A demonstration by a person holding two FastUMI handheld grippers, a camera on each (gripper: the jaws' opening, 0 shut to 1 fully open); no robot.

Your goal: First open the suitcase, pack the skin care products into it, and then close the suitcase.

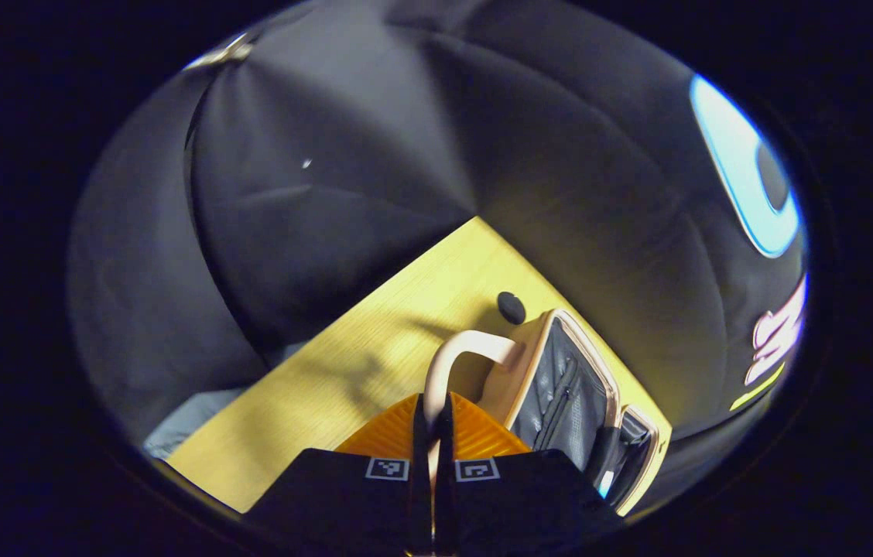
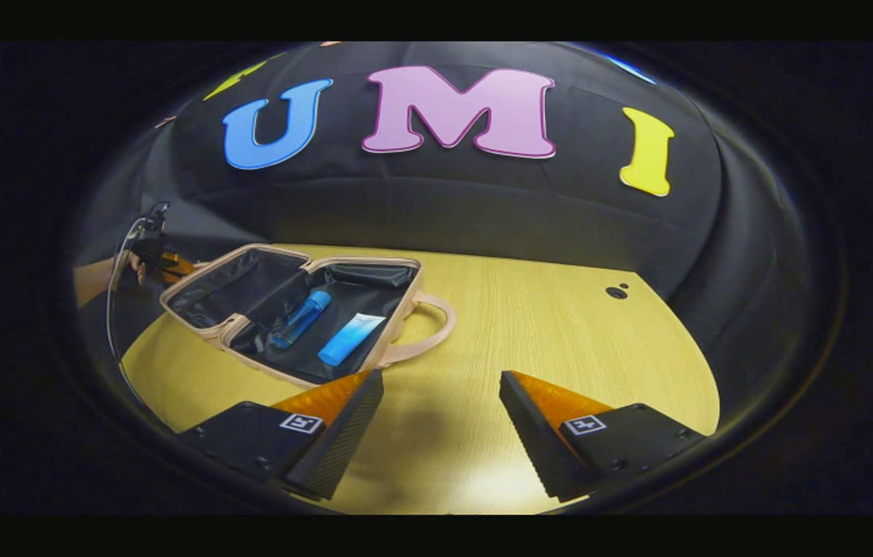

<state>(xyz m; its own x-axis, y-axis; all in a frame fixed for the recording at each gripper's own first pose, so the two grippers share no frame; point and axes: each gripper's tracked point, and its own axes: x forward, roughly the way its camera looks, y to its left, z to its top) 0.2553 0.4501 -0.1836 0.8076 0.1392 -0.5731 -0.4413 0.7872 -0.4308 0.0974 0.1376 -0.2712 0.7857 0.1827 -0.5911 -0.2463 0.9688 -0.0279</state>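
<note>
blk hand-held gripper (image 2: 440,433), sq. markers, screws

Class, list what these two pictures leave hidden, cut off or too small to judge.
- Left gripper view: the left gripper hides the lower suitcase, so its contents cannot be seen.
- Right gripper view: the left gripper at the lid is too small to judge its grip.
- Right gripper view: print on the blue bottle and blue tube is too small.

A pale wooden table (image 2: 529,325) filled the lower middle of the right gripper view, with 1 dark round grommet (image 2: 617,292) at right; black cloth wall (image 2: 483,209) hung behind, brightly lit
</note>
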